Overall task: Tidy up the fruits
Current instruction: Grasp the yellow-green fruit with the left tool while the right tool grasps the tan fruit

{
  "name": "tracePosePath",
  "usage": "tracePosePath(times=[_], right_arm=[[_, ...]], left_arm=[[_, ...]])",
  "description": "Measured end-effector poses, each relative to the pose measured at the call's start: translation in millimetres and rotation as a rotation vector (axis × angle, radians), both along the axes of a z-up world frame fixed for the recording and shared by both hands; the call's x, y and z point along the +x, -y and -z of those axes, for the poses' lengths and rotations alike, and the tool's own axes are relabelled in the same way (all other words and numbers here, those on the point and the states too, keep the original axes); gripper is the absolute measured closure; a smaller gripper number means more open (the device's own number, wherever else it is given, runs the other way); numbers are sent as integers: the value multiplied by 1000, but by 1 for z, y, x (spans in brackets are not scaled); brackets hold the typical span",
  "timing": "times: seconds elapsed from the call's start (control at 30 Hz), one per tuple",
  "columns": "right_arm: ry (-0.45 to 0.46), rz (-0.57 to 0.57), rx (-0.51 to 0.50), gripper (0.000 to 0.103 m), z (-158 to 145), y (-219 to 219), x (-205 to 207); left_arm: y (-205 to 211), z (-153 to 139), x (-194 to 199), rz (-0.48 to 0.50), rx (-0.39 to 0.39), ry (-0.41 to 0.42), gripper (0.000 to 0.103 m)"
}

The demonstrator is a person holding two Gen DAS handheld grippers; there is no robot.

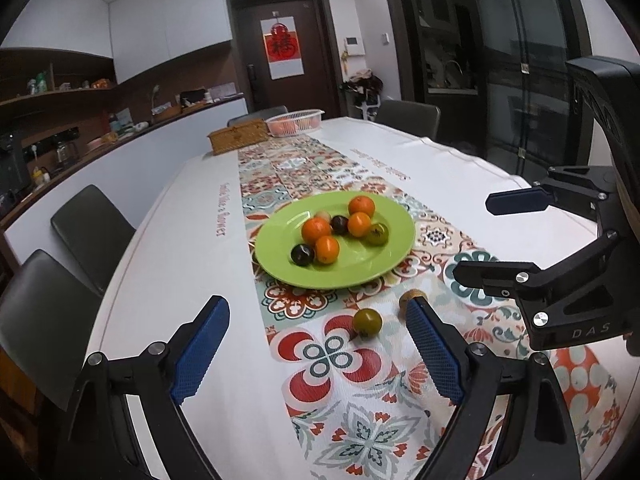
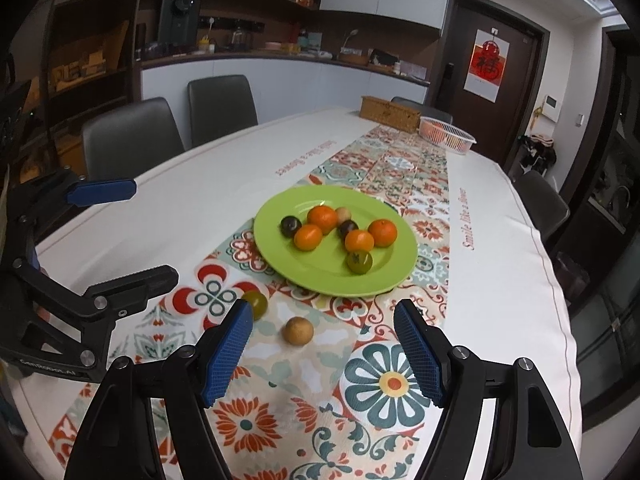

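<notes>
We saw both tongs, left (image 1: 318,350) and right (image 2: 324,350), open and empty, near 2 stray fruits: green one (image 1: 367,322), tan one (image 2: 298,331), probably bound for the plate (image 1: 360,268) on the tabletop (image 1: 180,240).

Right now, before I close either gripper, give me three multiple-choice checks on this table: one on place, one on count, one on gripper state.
1. Where is the loose green tomato?
A. On the green plate
B. On the patterned runner, short of the plate
C. In the white basket

2. How many orange fruits lie on the green plate?
A. Two
B. Four
C. Six

3. How does the right gripper stand?
A. Open, empty
B. Shut on the brown fruit
C. Shut, empty

Answers:
1 B: it sits on the patterned runner, ahead of the left gripper and clear of the plate's rim.
2 B: four oranges show among the dark and green fruits.
3 A: its pads stand apart, with the brown fruit ahead of them, untouched.
</notes>
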State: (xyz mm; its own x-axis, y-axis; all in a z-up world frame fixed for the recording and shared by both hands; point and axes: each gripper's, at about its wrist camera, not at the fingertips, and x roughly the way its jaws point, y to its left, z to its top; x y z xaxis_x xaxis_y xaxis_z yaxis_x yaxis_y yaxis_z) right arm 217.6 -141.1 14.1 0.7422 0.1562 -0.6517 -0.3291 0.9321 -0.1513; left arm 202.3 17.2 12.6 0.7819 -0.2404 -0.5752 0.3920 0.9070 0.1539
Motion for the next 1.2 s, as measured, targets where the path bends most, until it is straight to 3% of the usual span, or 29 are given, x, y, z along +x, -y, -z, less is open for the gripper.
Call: tracePosePath(times=[0.3,0.8,1.2], right_arm=[[-80,-34,-18,30,29,-2,19],[-210,-108,-23,57,72,-1,47],[-237,-172,-20,63,82,-9,57]], left_arm=[[7,26,25,85,7,-77,27],[26,63,50,216,28,-202,51],[31,75,63,234,12,-254,61]])
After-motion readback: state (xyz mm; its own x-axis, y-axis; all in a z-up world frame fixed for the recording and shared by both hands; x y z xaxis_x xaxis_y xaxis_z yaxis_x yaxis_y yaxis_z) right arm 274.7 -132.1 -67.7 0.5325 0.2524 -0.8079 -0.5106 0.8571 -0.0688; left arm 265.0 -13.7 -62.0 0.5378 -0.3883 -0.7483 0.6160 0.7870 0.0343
